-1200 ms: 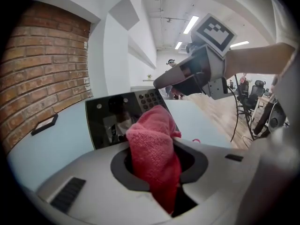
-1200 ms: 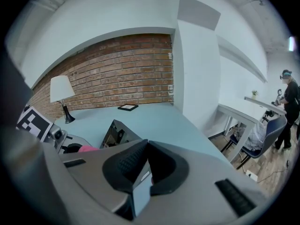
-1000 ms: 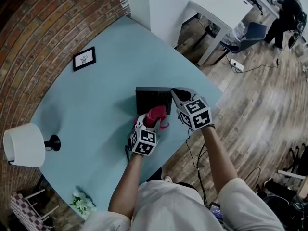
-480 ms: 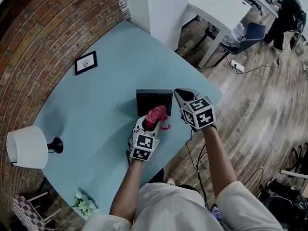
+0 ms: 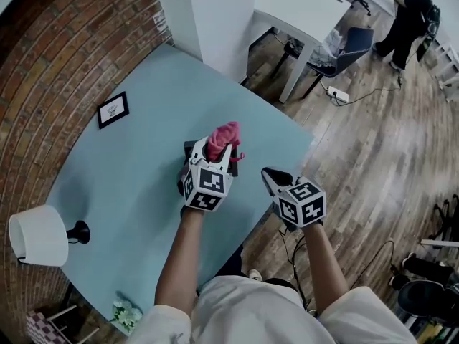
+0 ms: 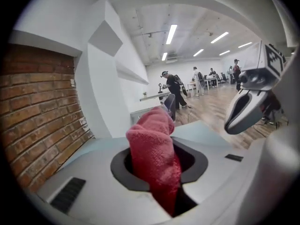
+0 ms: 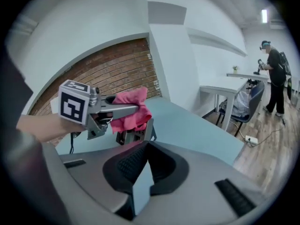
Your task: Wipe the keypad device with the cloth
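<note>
The L gripper [image 5: 219, 156] is clenched on the pink cloth [image 5: 224, 138], which is bunched between the jaws and sticks out past their tips. The cloth is held above the keypad device [image 5: 189, 149]. Whether it touches the device can't be told. The device is seen as a dark block mostly covered by the gripper, approx. mid-counter and nearer the counter's [image 5: 136, 178] right edge than its left.

The R gripper [image 5: 270, 176] is closed, tips together, w/ nothing gripped. It is held just beside the counter's right edge, apart from device and cloth, w/ its marker cube out over the wood floor [image 5: 373, 163].

A wide stretch of bare counter is left between the device and the picture frame [image 5: 113, 110], which is set near the far left edge by the brick wall [image 5: 64, 56]. A lamp [image 5: 39, 235] is seen at the near left corner, well apart from both grippers.
</note>
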The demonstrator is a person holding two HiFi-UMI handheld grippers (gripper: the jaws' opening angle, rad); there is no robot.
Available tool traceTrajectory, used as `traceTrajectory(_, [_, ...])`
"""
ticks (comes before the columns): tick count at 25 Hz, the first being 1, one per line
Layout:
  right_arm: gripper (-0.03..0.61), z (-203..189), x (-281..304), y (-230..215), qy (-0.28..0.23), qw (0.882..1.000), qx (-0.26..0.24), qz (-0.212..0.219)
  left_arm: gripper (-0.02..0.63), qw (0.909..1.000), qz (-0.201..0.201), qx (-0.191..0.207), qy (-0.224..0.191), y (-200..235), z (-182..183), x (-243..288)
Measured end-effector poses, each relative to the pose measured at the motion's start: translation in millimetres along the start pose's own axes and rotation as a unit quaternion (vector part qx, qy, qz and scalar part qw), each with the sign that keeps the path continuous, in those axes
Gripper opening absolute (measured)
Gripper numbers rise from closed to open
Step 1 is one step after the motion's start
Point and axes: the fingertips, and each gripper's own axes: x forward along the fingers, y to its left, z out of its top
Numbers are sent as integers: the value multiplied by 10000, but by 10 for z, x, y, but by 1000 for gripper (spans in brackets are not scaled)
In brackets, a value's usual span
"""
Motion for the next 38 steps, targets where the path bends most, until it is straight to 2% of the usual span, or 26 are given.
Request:
traceTrajectory(6, [21, -231, -173, 11, 63, 9996, 246, -79, 130, 9996, -153, 32, 250, -136, -211, 147])
traceTrajectory(15, [21, -244, -200, 49, 11, 9992, 382, -117, 132, 9982, -142, 475, 327, -278, -257, 127])
traceTrajectory(31, [21, -272, -103, 141, 33, 9986, 520, -36, 132, 9961, -534, 364, 599, -650, -622, 53])
traceTrajectory(38, [21, -285, -167, 104, -3, 9982, 598, -93, 132, 9920, -755, 365, 943, -873, -951, -13])
